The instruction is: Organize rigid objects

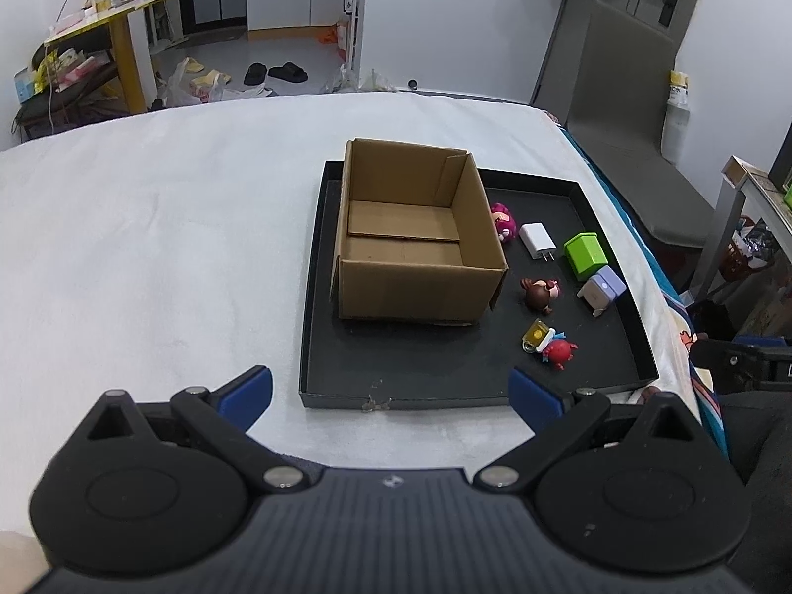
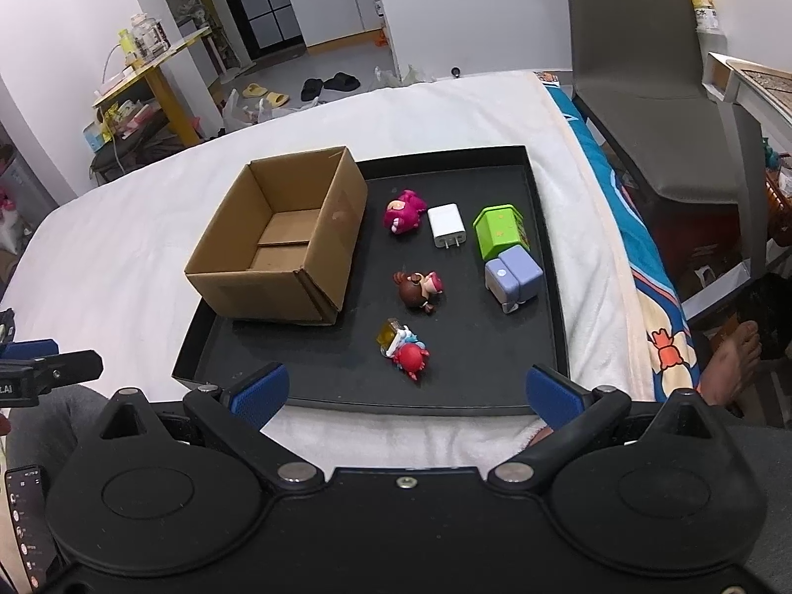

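Both grippers hung short of the black tray (image 2: 544, 267) with fingers spread wide and nothing between them — the left gripper (image 1: 390, 393) before the tray's near edge, the right gripper (image 2: 407, 391) likewise. The cardboard box (image 2: 277, 247) stood open and empty on the tray's left part. To its right lay a pink figure (image 2: 403, 211), white charger (image 2: 447, 225), green block (image 2: 499, 230), lilac cube (image 2: 512, 277), brown-haired figure (image 2: 420, 290) and red figure (image 2: 408, 350) — all apart from the box

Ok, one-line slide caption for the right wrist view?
Open right tongs hover before a black tray holding an empty cardboard box, three figurines and three small plug blocks.
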Tool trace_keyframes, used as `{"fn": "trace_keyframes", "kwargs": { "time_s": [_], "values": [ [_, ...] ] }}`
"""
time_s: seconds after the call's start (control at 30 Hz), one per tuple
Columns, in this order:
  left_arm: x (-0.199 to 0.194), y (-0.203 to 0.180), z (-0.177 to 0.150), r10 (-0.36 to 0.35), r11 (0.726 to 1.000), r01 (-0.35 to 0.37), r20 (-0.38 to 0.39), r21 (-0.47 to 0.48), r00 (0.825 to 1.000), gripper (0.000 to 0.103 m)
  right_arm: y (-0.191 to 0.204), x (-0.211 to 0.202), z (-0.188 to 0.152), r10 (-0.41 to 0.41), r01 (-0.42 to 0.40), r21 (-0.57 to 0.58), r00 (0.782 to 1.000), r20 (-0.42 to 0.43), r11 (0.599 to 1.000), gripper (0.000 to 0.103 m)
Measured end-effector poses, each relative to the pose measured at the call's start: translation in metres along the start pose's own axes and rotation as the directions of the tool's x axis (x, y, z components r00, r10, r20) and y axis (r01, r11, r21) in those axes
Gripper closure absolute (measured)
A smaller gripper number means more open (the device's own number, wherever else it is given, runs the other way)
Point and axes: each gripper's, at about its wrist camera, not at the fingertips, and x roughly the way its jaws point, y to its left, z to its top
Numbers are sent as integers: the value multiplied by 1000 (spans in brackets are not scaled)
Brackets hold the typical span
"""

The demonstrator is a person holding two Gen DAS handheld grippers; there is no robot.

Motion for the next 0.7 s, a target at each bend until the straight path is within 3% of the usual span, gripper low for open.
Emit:
{"fn": "trace_keyframes", "kwargs": {
  "time_s": [0.7],
  "values": [
    [18, 5, 14, 30, 999, -30, -1, -26, 1000, 4, -7, 22, 1, -52, 52, 1, 998, -23, 999, 0]
  ]
}}
